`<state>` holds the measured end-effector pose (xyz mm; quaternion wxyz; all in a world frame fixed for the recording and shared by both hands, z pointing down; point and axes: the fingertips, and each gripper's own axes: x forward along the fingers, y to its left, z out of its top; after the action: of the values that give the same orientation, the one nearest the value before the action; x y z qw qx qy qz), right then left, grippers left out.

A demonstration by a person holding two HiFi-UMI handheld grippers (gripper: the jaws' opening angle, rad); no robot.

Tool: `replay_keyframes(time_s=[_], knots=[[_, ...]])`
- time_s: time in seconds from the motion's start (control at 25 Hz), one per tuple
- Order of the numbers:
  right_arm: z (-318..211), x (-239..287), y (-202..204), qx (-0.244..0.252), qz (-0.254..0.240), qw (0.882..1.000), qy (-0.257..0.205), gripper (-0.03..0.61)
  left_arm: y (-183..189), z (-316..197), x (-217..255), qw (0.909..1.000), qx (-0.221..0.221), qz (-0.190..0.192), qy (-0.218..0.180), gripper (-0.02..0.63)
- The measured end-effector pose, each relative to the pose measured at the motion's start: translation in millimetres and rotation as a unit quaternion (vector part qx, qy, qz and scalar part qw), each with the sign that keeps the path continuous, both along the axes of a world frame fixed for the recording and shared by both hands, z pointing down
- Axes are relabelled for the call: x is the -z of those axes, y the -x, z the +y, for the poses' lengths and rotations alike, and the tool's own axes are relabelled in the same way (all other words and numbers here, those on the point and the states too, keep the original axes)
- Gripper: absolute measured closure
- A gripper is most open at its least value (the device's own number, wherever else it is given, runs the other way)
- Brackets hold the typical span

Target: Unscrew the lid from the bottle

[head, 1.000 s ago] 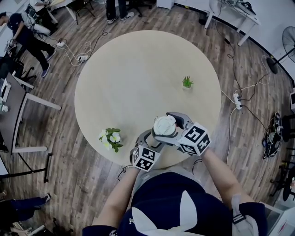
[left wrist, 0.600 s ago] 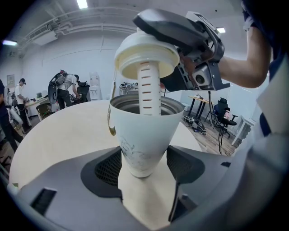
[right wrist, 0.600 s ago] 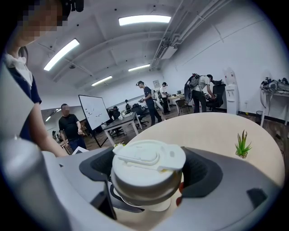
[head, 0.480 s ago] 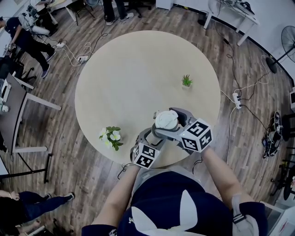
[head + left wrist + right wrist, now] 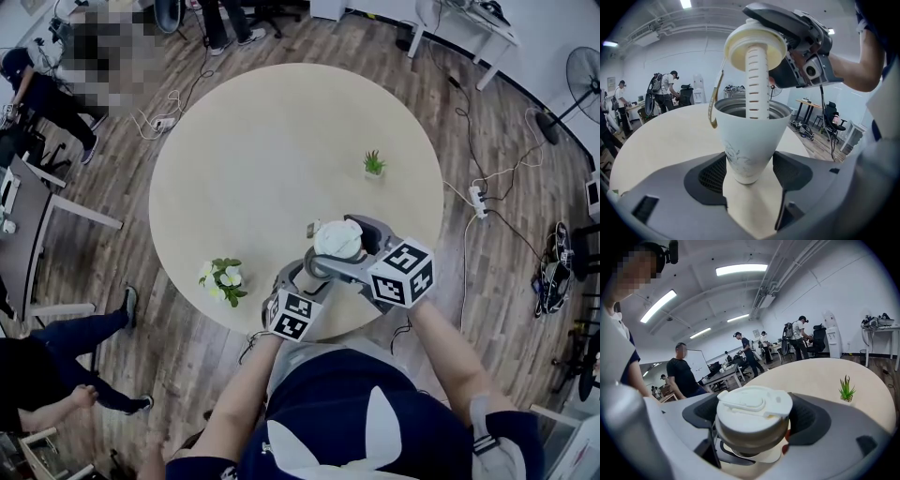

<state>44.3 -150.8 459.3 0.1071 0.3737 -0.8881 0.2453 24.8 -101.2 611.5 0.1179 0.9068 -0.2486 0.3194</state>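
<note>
1. Left gripper (image 5: 749,171): my jaws are closed on the lower part of the bottle (image 5: 747,145), one dark pad on each side of its white wall. The bottle stands upright. I cannot tell whether its base touches the desk (image 5: 661,140).
2. Right gripper (image 5: 754,420): my jaws pinch the lid (image 5: 753,411) from both sides, with its flip-top face towards the camera. Seen from the left gripper view, the right gripper reaches in from the upper right.
3. Lid versus bottle: the lid (image 5: 754,47) is off the bottle and held above the mouth (image 5: 740,105), slightly tilted, with a clear gap between its underside and the metal rim.
4. A white perforated strainer tube (image 5: 757,84) hangs from the underside of the lid. Its lower end sits inside the bottle mouth.
5. A tan strap (image 5: 712,103) runs down the left side, from the lid to the upper wall of the bottle.
6. Position, head view: the lid (image 5: 336,239) and both grippers are over the near edge of the round desk (image 5: 281,141), a little right of its middle. The lid hides the bottle from above.
7. Also on the desk: a small green plant (image 5: 374,164) towards the right edge, well apart from the bottle, and a white-flowered plant (image 5: 223,279) at the near-left edge.
</note>
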Motion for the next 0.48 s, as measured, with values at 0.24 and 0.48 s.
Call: replay_keyframes(time_s=[0.24,0.48], knots=[[1,9,-2,-0.007,-0.010,1.000,-0.011,0.123,1,1,-1,1.0000,0.001,-0.002,0.000,0.293],[1,19,-5,-0.020,-0.034,0.999,-0.016,0.123,2,1,-2,1.0000,0.004,-0.002,-0.001,0.293]])
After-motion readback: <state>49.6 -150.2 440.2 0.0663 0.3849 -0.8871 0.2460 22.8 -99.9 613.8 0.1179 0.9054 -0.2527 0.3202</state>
